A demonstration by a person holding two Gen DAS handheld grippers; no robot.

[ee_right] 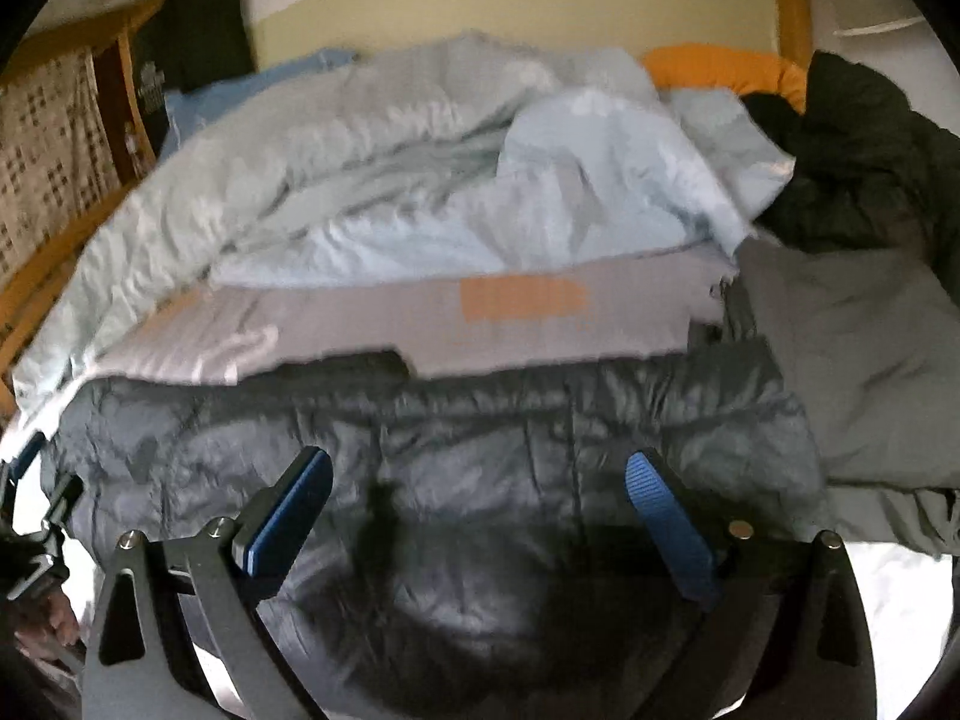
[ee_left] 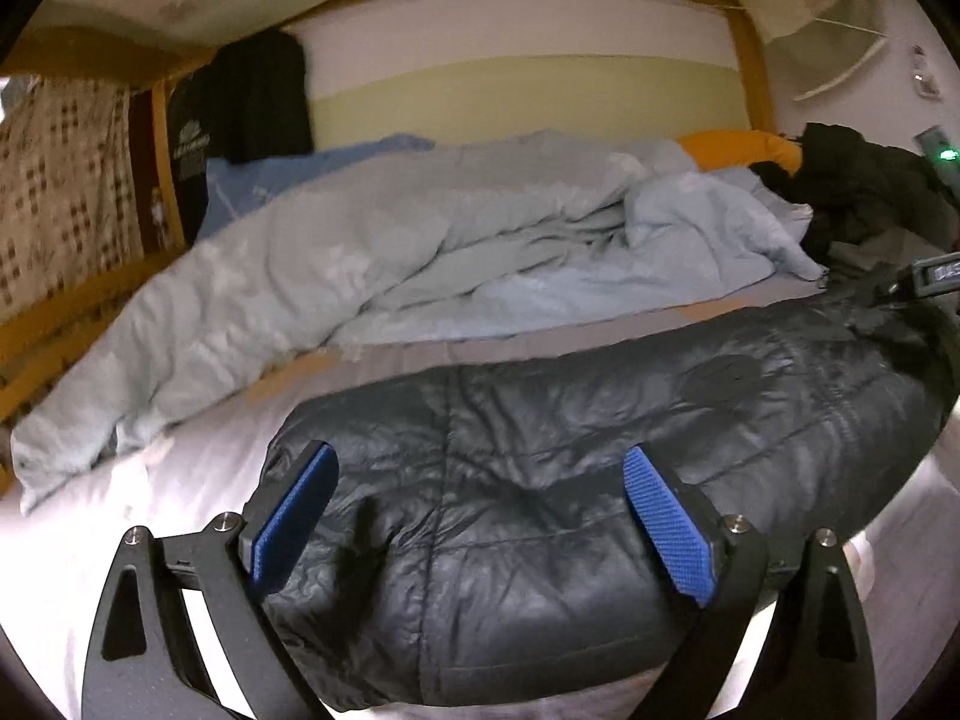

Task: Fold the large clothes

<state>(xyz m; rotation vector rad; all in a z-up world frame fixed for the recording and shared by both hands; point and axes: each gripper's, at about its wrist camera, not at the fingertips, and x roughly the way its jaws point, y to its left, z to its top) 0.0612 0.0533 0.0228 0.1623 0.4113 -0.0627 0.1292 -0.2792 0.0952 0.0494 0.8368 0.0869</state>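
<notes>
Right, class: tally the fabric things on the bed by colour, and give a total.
Black: 2, the quilted jacket and the heap of dark clothing.
Light blue: 2, the duvet and the pillow.
Orange: 1, the cushion.
Grey: 1, the cloth.
Total: 6.

jacket (ee_left: pixel 570 480) on bed (ee_left: pixel 180 498) — duvet (ee_left: pixel 360 258) behind

Rumpled duvet (ee_left: pixel 372 252) crowds bed beyond jacket (ee_left: pixel 540 480)
</notes>
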